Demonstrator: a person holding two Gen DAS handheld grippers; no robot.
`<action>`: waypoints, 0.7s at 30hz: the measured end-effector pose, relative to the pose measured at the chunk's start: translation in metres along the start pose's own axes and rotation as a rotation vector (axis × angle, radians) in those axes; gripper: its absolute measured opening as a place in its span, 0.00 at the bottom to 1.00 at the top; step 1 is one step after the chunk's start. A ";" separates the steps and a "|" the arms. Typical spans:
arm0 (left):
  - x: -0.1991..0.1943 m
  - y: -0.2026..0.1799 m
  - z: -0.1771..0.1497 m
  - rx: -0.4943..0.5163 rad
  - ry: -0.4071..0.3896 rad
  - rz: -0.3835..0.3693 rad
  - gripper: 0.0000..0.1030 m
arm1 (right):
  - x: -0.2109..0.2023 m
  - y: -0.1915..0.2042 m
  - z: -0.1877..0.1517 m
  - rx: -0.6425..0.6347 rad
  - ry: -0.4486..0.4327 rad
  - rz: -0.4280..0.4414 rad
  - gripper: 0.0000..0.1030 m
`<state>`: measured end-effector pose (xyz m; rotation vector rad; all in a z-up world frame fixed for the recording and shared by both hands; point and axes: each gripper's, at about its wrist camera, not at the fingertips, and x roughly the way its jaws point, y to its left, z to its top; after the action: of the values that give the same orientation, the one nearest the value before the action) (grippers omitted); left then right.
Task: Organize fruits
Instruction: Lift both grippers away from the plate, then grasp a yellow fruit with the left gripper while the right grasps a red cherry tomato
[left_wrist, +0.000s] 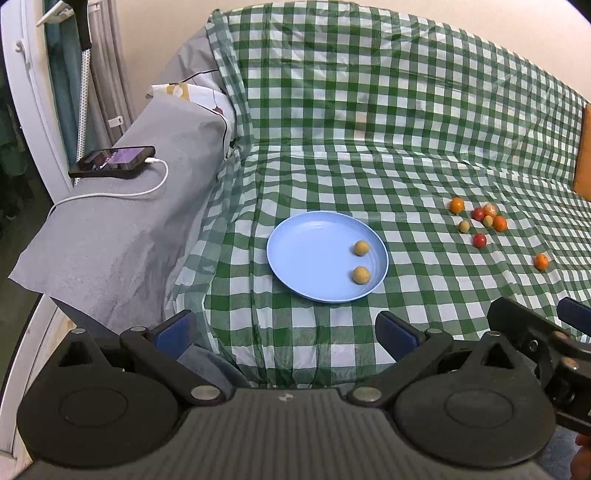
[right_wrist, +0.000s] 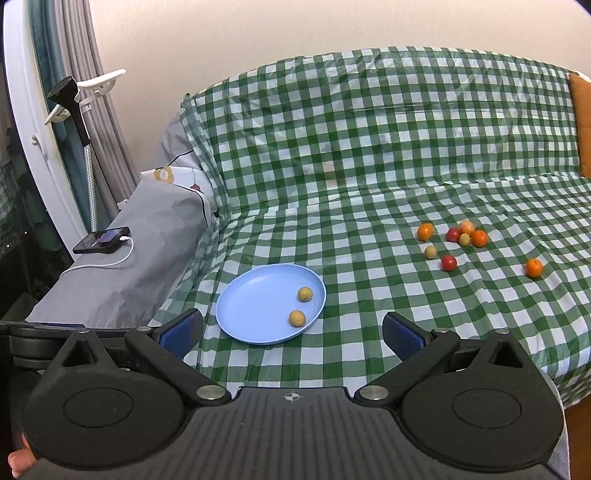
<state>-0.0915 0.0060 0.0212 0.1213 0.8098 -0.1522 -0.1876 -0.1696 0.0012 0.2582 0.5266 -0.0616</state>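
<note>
While my left gripper (left_wrist: 286, 334) hangs spread wide and empty, its camera shows a blue plate (left_wrist: 295, 254) holding two tan fruits (left_wrist: 361, 247), loose fruits (left_wrist: 480, 240) well right. From my right gripper (right_wrist: 291, 338), also released, the plate (right_wrist: 251, 314) sits ahead-left, scattered fruits (right_wrist: 449, 262) far right on the checked cloth (right_wrist: 369, 184).

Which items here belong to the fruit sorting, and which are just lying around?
Job: blue plate, two yellowish fruits on it, loose fruits on the checked cloth.
Lying about: phone, its white charging cable, garment steamer.
</note>
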 end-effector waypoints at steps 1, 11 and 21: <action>0.000 0.000 0.000 0.002 0.001 0.002 1.00 | 0.001 0.000 0.000 0.001 -0.001 -0.001 0.99; 0.021 -0.004 -0.001 0.012 0.057 0.014 1.00 | 0.013 -0.011 -0.002 0.033 0.024 -0.006 0.99; 0.052 -0.013 0.008 0.017 0.127 0.016 1.00 | 0.036 -0.034 -0.005 0.066 0.044 -0.044 0.99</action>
<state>-0.0532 -0.0128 -0.0118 0.1546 0.9339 -0.1368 -0.1633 -0.2009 -0.0284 0.3127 0.5743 -0.1163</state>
